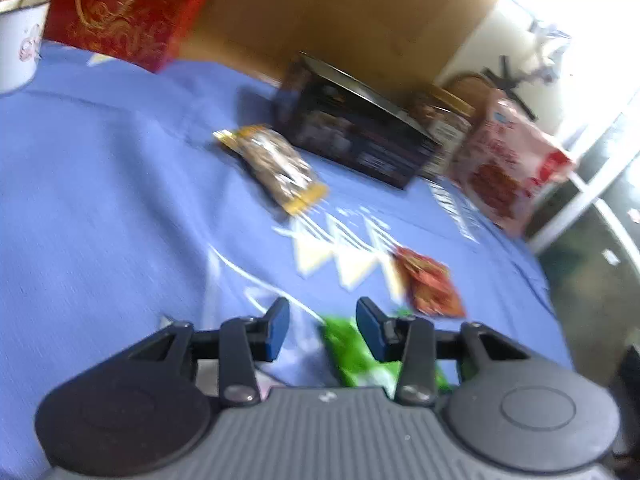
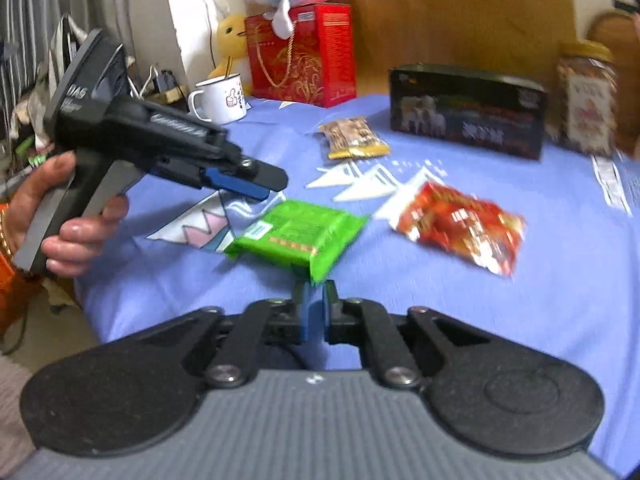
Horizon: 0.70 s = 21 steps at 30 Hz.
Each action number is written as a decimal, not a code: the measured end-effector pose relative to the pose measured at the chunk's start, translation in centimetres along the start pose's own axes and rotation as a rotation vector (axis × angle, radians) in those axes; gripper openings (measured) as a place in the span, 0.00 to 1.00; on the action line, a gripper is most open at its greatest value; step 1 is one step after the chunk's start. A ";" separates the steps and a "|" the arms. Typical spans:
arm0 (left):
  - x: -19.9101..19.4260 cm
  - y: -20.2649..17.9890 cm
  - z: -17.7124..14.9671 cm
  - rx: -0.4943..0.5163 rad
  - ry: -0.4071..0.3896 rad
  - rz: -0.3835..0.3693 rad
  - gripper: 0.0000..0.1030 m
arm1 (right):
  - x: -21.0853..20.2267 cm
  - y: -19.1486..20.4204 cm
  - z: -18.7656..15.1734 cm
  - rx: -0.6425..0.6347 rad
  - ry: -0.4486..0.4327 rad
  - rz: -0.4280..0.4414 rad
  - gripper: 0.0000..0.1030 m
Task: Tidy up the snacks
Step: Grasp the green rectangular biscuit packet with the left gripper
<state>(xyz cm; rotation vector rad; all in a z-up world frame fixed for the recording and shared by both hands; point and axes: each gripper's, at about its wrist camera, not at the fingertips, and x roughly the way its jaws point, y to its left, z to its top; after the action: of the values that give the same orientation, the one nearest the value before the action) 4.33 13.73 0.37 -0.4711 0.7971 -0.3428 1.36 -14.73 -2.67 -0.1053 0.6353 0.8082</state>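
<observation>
A green snack packet lies flat on the blue cloth, and in the left wrist view that green packet shows below my fingers. My left gripper is open above it, with nothing between the pads. In the right wrist view a hand holds this left gripper over the packet's far left end. My right gripper has only a narrow gap, with cloth showing through it. The packet's near corner sits right at its tips. A red packet and a brown-gold packet lie further in.
At the back stand a black box, a jar, a red gift bag with a plush toy on top, and a white mug. A pink-red bag leans by the jar. The cloth's edge drops off at the left.
</observation>
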 end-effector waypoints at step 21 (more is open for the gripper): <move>2.7 -6.0 -3.6 0.103 0.083 -0.062 0.35 | -0.9 0.2 -0.9 0.033 -0.063 -0.025 0.39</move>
<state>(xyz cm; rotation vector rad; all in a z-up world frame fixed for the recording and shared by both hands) 2.73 6.45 -0.33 -0.3875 0.8424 -0.4612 0.31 -15.50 -2.90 -0.0573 0.5863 0.7734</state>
